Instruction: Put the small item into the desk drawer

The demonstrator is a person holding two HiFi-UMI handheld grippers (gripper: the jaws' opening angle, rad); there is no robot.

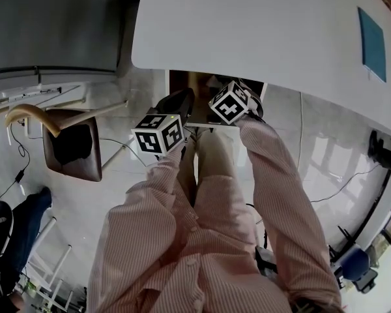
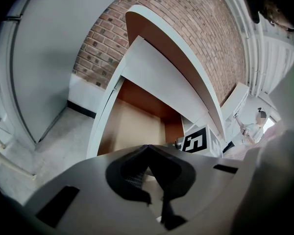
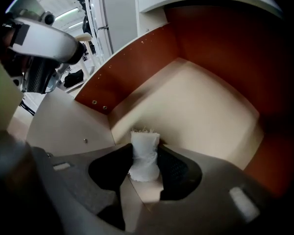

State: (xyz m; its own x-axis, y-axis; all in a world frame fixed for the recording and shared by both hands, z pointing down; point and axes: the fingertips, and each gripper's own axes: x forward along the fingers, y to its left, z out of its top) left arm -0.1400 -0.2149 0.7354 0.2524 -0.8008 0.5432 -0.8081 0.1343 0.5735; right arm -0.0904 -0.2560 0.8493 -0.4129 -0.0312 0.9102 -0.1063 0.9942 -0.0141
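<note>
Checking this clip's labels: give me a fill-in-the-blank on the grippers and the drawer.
1. The right gripper is shut on a small ___ cloth roll.
2. That roll is held over the desk drawer, which stands ___.
3. The left gripper has its jaws ___, with nothing between them.
Missing words: white; open; shut.

Pink-striped shirt (image 1: pixel 208 253), black-and-white marker cubes (image 1: pixel 158 134)

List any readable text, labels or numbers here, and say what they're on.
None readable.
The left marker cube and right marker cube: black-and-white square patterns only, no letters.
The blue sheet on the desk: no print visible.
The white roll: blank.
</note>
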